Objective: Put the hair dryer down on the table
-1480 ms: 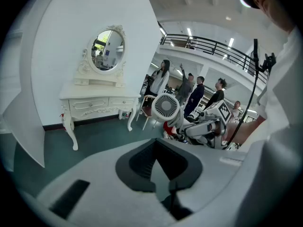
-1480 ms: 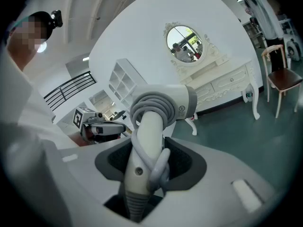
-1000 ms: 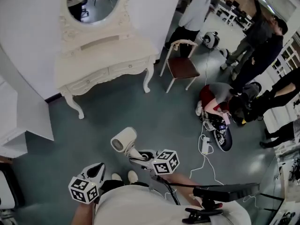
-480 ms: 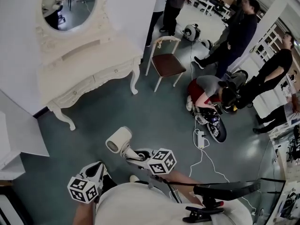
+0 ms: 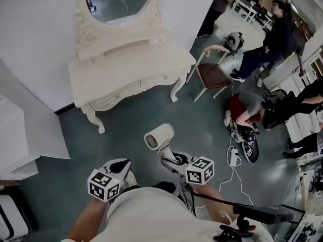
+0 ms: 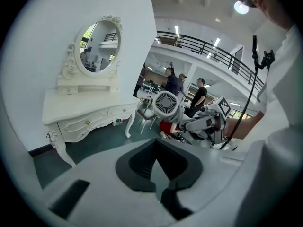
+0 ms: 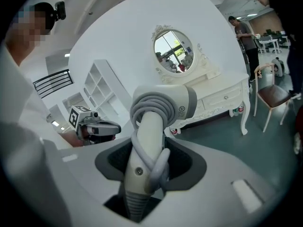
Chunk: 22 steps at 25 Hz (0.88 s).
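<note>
A white hair dryer (image 5: pixel 159 136) with its cord wound round the handle is held up above the floor. My right gripper (image 5: pixel 174 160) is shut on its handle; in the right gripper view the handle (image 7: pixel 144 155) fills the gap between the jaws and the barrel (image 7: pixel 165 105) points left. My left gripper (image 5: pixel 117 168) hangs to the left of it, shut with nothing in it (image 6: pixel 156 157). The white dressing table (image 5: pixel 126 67) stands ahead against the wall. It also shows in the left gripper view, the table (image 6: pixel 80 103) left of the hair dryer (image 6: pixel 165 104).
An oval mirror (image 5: pixel 118 1) rises from the table's back. A chair (image 5: pixel 213 74) stands right of the table. Beyond it are several people, one crouched in red (image 5: pixel 242 110), and a power strip with cables (image 5: pixel 233 157) on the floor. A white shelf unit (image 5: pixel 20 135) is at left.
The head view has swung, so the dressing table now sits nearer the middle. Both grippers appear further right in it. The right gripper still holds the dryer.
</note>
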Each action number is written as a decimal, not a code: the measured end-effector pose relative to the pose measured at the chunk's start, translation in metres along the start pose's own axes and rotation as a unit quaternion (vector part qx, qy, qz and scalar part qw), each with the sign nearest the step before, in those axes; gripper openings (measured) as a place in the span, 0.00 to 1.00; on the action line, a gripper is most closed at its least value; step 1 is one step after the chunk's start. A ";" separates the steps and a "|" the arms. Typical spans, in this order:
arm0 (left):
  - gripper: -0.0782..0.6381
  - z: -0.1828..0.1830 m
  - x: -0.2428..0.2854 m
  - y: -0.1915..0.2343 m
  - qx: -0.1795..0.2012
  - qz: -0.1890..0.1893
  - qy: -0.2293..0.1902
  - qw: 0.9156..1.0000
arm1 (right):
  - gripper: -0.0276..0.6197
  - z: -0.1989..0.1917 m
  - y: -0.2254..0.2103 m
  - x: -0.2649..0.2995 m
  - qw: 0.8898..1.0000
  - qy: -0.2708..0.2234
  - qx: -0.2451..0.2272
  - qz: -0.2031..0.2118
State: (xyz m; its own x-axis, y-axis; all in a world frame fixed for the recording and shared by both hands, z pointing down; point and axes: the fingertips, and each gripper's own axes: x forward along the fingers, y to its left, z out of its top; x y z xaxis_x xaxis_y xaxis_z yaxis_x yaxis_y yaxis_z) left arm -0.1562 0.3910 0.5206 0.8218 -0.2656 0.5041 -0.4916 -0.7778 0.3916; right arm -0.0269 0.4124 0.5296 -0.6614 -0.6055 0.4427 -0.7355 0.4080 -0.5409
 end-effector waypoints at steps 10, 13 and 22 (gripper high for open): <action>0.11 0.035 0.030 0.071 -0.011 -0.033 0.010 0.999 | 0.33 0.048 -0.031 0.046 0.999 -0.008 0.023 -0.037; 0.11 0.055 0.054 0.088 -0.010 -0.032 0.018 0.999 | 0.33 0.070 -0.064 0.057 0.999 -0.008 0.023 -0.045; 0.11 0.149 0.130 0.116 0.005 -0.013 0.022 1.000 | 0.33 0.159 -0.156 0.079 0.999 -0.010 -0.004 -0.032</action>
State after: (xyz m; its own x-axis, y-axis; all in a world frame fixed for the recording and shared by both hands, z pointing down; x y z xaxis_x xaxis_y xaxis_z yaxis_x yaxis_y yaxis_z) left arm -0.0634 0.1815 0.5169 0.8207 -0.2196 0.5275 -0.4669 -0.7900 0.3975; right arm 0.0592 0.1922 0.5353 -0.6094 -0.6440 0.4625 -0.7780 0.3731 -0.5055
